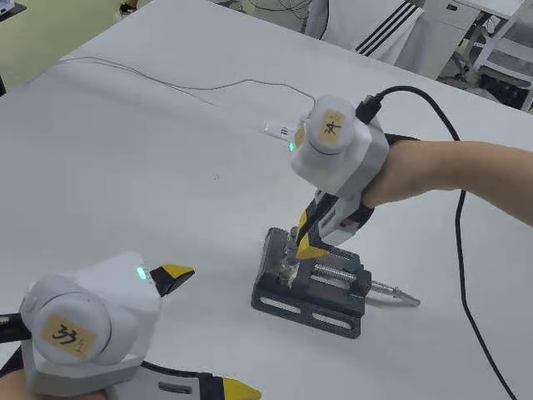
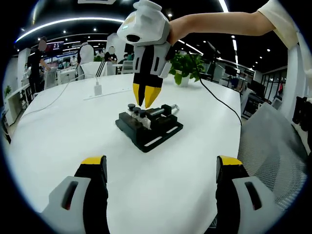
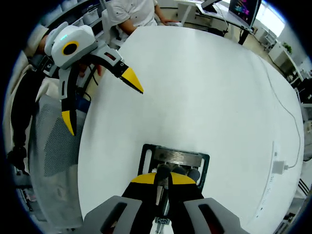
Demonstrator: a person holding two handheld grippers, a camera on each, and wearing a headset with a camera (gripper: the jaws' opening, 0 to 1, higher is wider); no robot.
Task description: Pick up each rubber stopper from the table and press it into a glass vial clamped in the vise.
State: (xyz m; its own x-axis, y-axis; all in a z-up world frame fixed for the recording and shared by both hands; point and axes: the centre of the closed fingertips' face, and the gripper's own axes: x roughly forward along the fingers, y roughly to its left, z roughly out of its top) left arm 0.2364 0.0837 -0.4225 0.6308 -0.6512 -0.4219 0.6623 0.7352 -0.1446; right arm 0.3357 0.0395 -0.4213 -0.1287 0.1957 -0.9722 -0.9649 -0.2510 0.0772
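A small black vise (image 1: 310, 302) stands on the white table (image 1: 150, 167), its screw handle pointing right. Glass vials with dark rubber stoppers (image 2: 138, 111) stand in a row in its jaws. My right gripper (image 1: 306, 242) points steeply down onto the vise, its yellow fingertips (image 3: 146, 178) together right over a dark stopper (image 3: 164, 170). I cannot tell whether it pinches that stopper or just touches it. From the left gripper view the right gripper (image 2: 145, 100) hangs just above the vials. My left gripper (image 2: 161, 165) stands wide open and empty near the table's front, away from the vise (image 2: 148, 127).
A thin white cable (image 1: 166, 83) runs across the far table to a white plug (image 1: 279, 130). The right gripper's black cable (image 1: 460, 217) trails off to the right. A person in white sits at the far edge (image 1: 366, 25). A mesh chair (image 2: 273, 146) stands beside the table.
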